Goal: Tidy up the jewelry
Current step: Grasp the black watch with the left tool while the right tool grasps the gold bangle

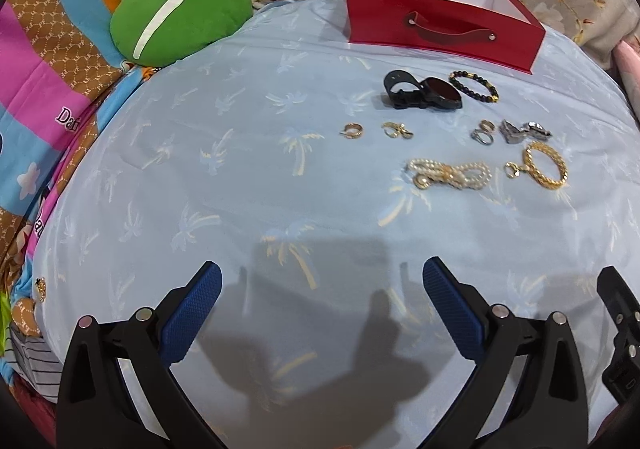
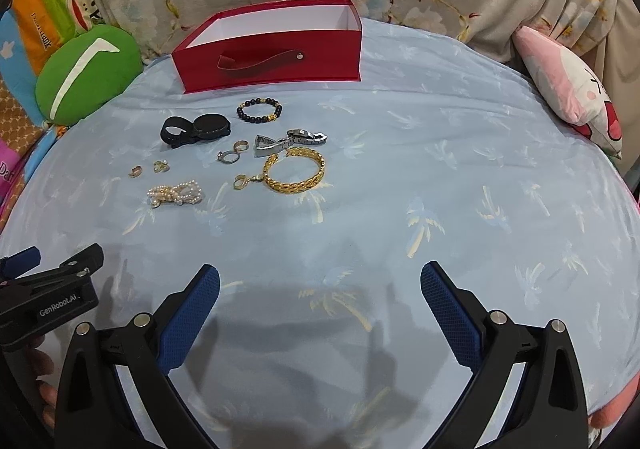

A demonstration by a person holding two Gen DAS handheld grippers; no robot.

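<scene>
Blue palm-print bedspread [image 2: 440, 177] has all the jewelry lying loose near its far edge, just in front of the red box [image 2: 272, 55], and both the left gripper [image 1: 322, 289] and right gripper [image 2: 320, 289] hover empty with jaws wide apart, so nothing's started yet and I'd guess the next move is reaching forward to pinch something like the gold bracelet [image 2: 294, 171].

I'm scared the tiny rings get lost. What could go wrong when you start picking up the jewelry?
The small gold rings may slip from the wide blue fingers and sink into the soft light-blue palm-print sheet. The gold chain bracelet touches a small gold hoop, so one could drag the other.
</scene>
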